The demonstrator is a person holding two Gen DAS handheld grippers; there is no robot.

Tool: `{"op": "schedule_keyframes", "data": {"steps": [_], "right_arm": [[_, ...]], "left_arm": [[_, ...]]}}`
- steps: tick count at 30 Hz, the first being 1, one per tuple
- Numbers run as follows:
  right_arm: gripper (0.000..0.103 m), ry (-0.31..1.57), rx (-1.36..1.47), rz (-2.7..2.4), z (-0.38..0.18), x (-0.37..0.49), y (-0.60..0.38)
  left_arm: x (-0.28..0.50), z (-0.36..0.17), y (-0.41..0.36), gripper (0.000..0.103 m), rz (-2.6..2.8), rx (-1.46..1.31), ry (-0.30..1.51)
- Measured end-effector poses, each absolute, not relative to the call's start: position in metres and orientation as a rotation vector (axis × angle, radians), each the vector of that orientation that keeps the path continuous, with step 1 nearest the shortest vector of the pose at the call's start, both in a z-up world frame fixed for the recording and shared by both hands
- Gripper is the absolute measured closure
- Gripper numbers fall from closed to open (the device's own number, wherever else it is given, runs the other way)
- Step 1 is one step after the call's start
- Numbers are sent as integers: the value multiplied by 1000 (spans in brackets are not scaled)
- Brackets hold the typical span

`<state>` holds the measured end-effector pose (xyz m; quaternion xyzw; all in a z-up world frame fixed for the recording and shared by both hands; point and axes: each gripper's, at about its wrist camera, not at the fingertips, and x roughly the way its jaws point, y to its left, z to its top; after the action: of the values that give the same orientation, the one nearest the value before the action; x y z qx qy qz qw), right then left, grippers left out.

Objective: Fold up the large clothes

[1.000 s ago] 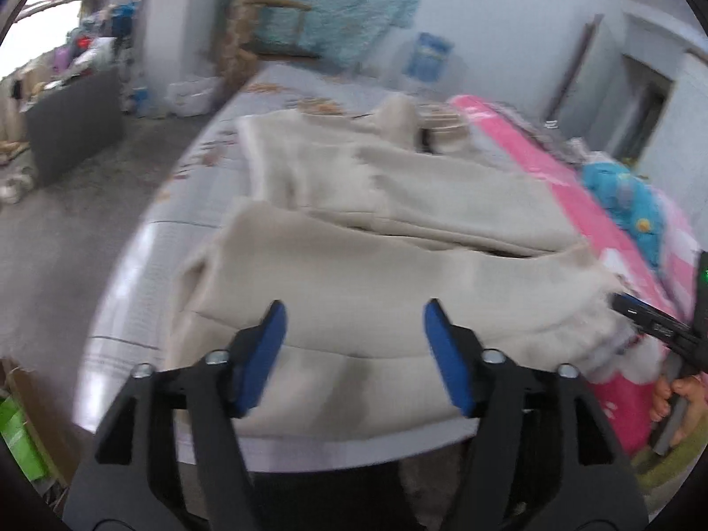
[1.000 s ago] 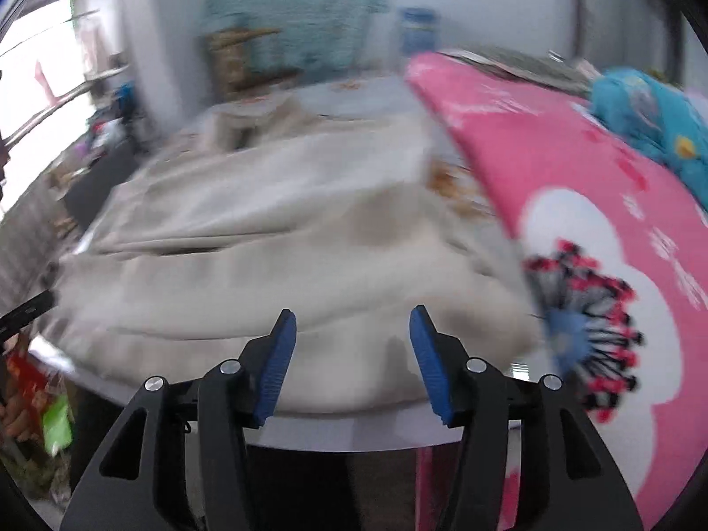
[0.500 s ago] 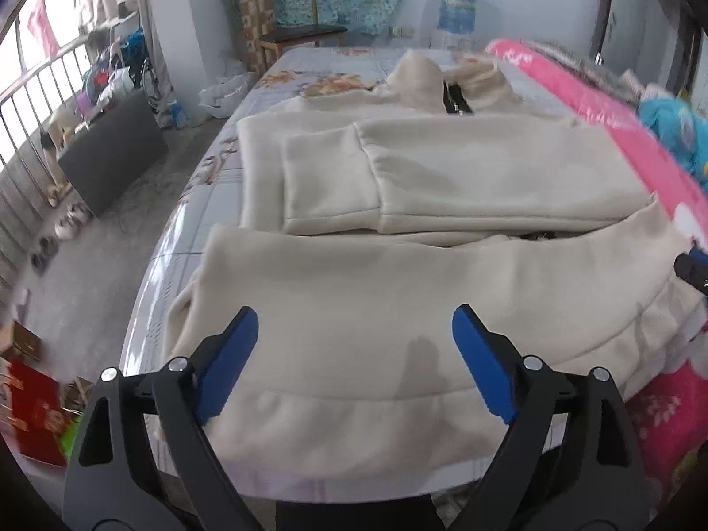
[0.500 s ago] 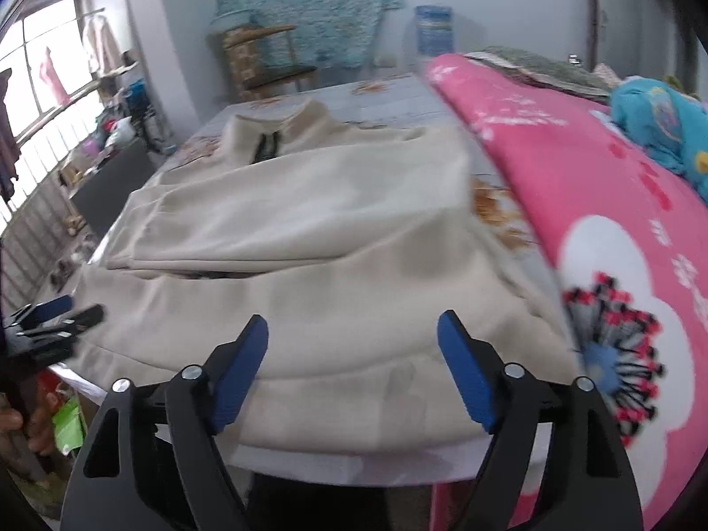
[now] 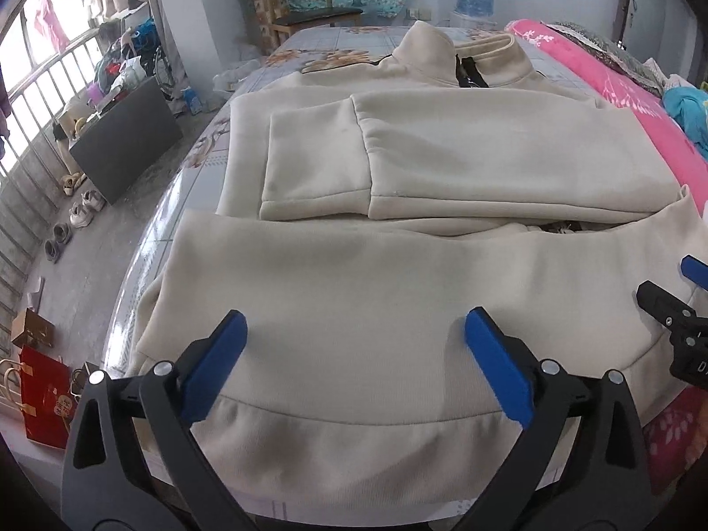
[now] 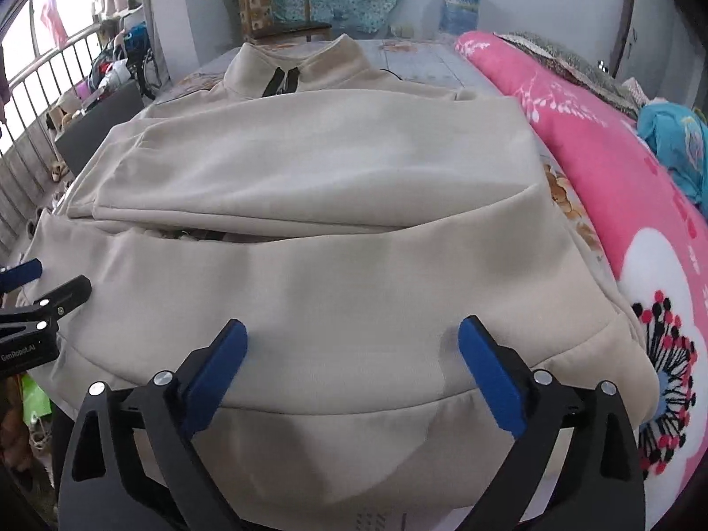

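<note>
Jaws first: our left gripper (image 5: 354,329) and right gripper (image 6: 349,340) are both opening, near their widest, with nothing pinched between the blue pads; only cloth lies beneath them. Under both sits the cream sweatshirt (image 5: 398,292), spread on the bed (image 5: 208,155), its ribbed hem (image 5: 354,451) nearest us at the bed's edge and its collar (image 5: 438,53) far off, so its length runs straight away from us. Across the middle a folded-in sleeve (image 5: 314,168) and a second folded layer lie flat. We judge the next fold carries the hem toward the collar; each gripper stands over its own half of the hem, neither nearer. Beyond, a pink quilt (image 6: 619,168) flanks the right side.
</note>
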<state>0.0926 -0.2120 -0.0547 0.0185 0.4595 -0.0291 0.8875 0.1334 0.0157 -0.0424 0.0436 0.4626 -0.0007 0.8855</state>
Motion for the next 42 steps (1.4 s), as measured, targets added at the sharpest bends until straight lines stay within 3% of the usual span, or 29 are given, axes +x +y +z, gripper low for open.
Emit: {"op": "schedule_keyframes", "data": {"steps": [42], "right_arm": [[6, 992, 50, -60, -54, 91, -214]], "left_arm": [[134, -44, 17, 7, 6, 58, 970]]}}
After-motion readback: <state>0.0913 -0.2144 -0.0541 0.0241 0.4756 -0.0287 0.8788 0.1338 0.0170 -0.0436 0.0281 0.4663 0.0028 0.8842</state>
